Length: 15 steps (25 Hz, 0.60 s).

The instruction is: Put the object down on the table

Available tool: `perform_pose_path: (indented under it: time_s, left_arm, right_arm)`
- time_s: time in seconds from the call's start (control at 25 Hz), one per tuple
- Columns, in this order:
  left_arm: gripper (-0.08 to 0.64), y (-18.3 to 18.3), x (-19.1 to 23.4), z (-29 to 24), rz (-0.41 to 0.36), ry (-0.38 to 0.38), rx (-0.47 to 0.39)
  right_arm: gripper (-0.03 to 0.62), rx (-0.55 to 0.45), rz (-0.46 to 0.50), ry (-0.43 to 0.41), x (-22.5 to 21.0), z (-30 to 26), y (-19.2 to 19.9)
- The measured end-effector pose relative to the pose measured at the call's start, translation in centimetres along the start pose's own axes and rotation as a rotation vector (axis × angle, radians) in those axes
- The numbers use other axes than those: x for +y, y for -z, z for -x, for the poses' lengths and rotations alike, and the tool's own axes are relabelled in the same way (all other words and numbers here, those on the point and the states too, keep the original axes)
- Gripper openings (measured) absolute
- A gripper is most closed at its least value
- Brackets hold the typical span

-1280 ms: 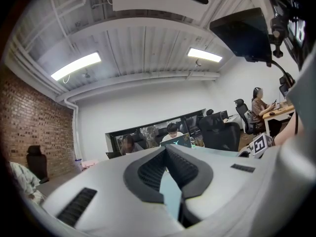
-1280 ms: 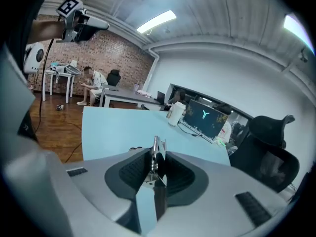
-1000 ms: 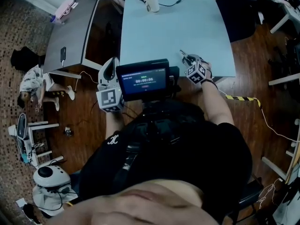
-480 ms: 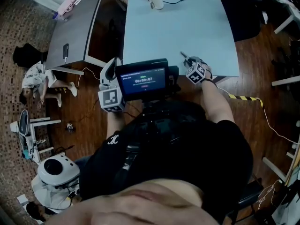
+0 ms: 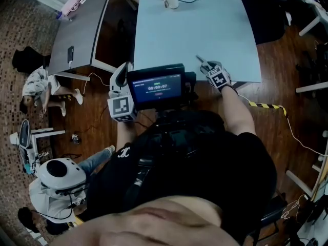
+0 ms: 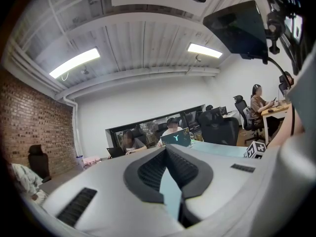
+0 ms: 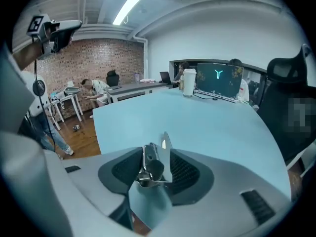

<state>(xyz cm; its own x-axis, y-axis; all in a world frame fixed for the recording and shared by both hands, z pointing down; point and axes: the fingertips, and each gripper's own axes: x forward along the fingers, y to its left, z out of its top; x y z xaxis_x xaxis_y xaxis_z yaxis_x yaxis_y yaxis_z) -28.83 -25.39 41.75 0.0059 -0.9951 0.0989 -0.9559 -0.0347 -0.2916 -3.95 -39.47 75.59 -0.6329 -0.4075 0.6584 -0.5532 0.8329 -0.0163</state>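
Head view: right tongs [image 5: 207, 67] low over near edge of pale blue surface [image 5: 195, 29], slim shiny metal tool [image 5: 200, 60] jutting ahead. Left gripper view: left tongs [image 6: 166, 152] closed, empty. Right gripper view: jaws just opened, tool loose between them; seemingly the release step, so next draw back without snagging.

The object [image 7: 154, 166] is glossy polished metal, the table [image 7: 212, 125] smooth and matt, the floor [image 5: 279, 83] varnished wood.

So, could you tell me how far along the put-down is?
Done: the right claw sits low over the table, near its edge. In hand: its jaws have just been opening, with the metal tool between them, apparently loose. Left: drawing the claw away; whether the tool rests on the table is unclear.
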Motion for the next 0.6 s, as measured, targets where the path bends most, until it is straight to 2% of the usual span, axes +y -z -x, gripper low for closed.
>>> perform_pose_path:
  time_s: [0.08,0.24,0.4,0.6]
  left_arm:
    - [0.002,0.1,0.0,0.1,0.009,0.005,0.001]
    - [0.002,0.0,-0.2,-0.1,0.017,0.01,-0.015]
    - [0.002,-0.4,-1.4,-0.7,0.023,0.026,-0.028]
    - [0.0,-0.4,-2.0,-1.3,0.035,0.046,-0.034]
  right_arm:
    - [0.214,-0.043,-0.048,-0.01,-0.1,0.6,-0.5]
    - [0.221,-0.154,-0.116,0.008,-1.1,2.8,-2.5]
    - [0.221,-0.271,-0.166,0.094,-3.9,6.3,-4.2]
    - [0.221,-0.528,-0.23,0.235,-7.4,13.7,-10.2]
